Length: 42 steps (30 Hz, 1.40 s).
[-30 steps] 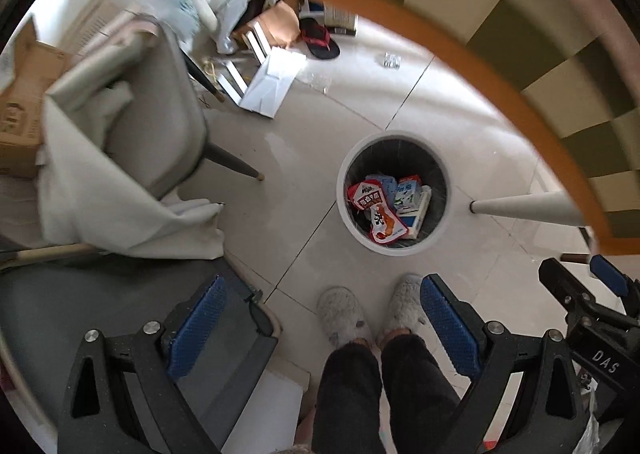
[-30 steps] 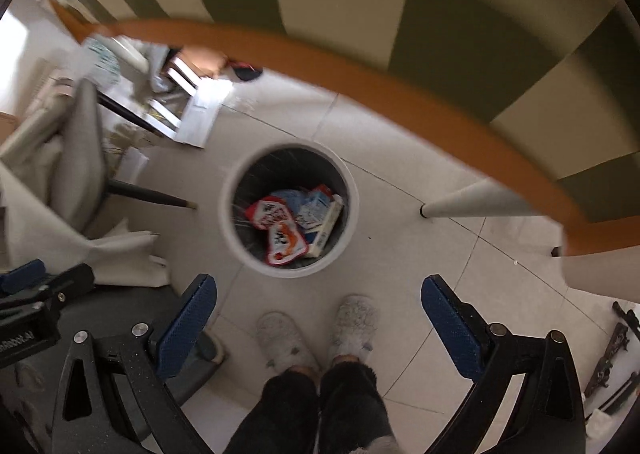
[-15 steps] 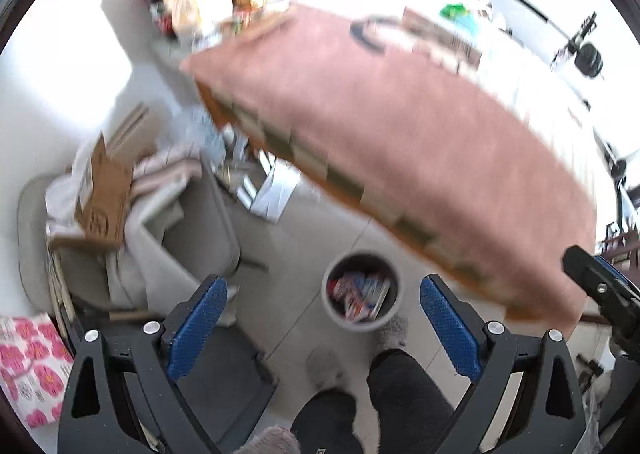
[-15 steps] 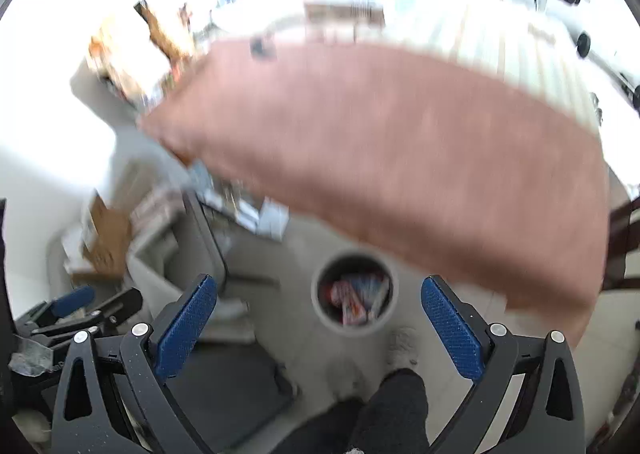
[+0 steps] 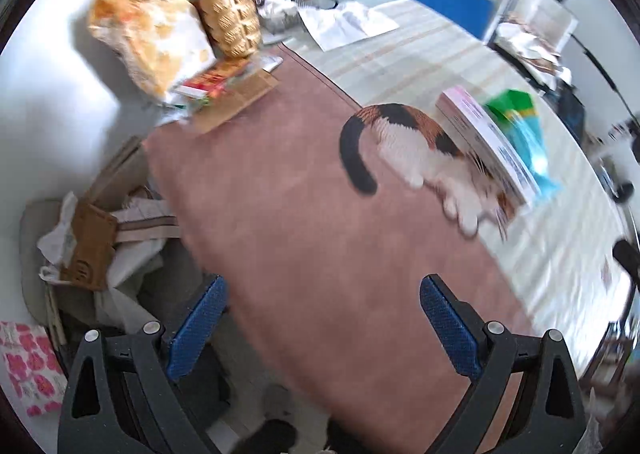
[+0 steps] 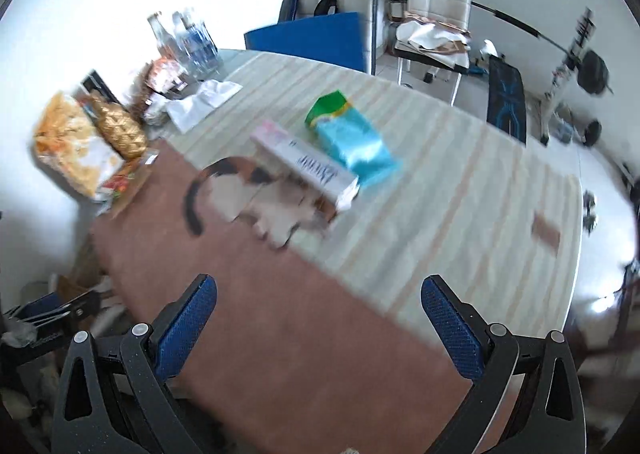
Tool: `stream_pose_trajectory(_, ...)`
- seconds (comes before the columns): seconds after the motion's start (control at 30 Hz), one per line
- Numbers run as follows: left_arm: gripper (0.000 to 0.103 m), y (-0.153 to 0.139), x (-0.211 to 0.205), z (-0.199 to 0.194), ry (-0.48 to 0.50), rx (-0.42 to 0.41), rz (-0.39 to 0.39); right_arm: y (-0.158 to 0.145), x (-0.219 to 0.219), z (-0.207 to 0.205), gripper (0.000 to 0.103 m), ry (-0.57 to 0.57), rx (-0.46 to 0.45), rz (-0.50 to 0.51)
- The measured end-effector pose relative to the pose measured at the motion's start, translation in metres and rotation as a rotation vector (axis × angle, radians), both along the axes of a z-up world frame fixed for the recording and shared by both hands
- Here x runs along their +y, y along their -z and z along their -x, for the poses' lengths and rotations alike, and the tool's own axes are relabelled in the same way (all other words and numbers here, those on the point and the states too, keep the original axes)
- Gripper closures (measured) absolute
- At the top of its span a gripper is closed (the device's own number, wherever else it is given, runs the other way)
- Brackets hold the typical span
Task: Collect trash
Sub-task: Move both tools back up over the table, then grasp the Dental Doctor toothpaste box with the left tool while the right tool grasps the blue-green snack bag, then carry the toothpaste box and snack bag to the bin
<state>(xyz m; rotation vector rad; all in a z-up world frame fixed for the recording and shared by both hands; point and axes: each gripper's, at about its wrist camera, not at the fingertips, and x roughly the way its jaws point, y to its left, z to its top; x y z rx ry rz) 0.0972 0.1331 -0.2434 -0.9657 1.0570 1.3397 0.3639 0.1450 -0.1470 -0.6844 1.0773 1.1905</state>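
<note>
Trash still on the tabletop [image 6: 460,190] reads, left to right, as a long white carton [image 6: 308,164] and then a green-and-teal foil pouch [image 6: 352,138] just beside it, the two touching or overlapping along one edge; both lie past the brown mat [image 6: 304,334] with the cat print [image 6: 256,194]. You can expect the carton to be light and fairly stiff, though it may crush if empty, so take it across its narrow width near the middle, not at the torn-looking end. The pouch looks soft, slick and crinkly; judging by its sheen it will slide, so pinch a flat sealed edge instead of the puffed body. Your left tool [image 5: 322,328] is spread wide with nothing between its blue pads [image 5: 196,328], low over the mat's near side. Your right tool [image 6: 320,328] is likewise wide and empty, pointing toward the carton and pouch but well short of them. The motion blur makes the finer print unreadable.
</note>
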Motion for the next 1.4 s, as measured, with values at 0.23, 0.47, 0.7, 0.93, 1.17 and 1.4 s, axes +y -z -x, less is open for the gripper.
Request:
stream_pose_trajectory(0.23,0.004,0.057,0.079,-0.059,-0.1,-0.02,0.112,0.106,0.182,-0.07,0.0,-0.183,-0.013,0.151)
stream_pose_trajectory(0.47,0.004,0.09,0.118,-0.096,-0.155,-0.1,0.206,0.191,0.247,-0.074,0.0,-0.305,0.058,0.266)
stream_pose_trajectory(0.7,0.004,0.092,0.147,-0.13,-0.19,-0.295,0.246,0.204,0.24,-0.11,0.021,-0.19,0.121,0.257)
stream_pose_trajectory(0.93,0.005,0.136,0.176,-0.181,-0.213,-0.419,0.386,0.187,0.192,-0.18,0.022,-0.047,0.116,0.25)
stream_pose_trajectory(1.17,0.053,0.122,0.165,-0.186,-0.142,-0.302,0.306,0.189,0.161,-0.197,0.022,-0.003,0.113,0.241)
stream_pose_trajectory(1.4,0.054,0.074,0.115,-0.169,0.041,-0.249,0.186,0.165,0.135,-0.184,0.023,-0.001,0.139,0.163)
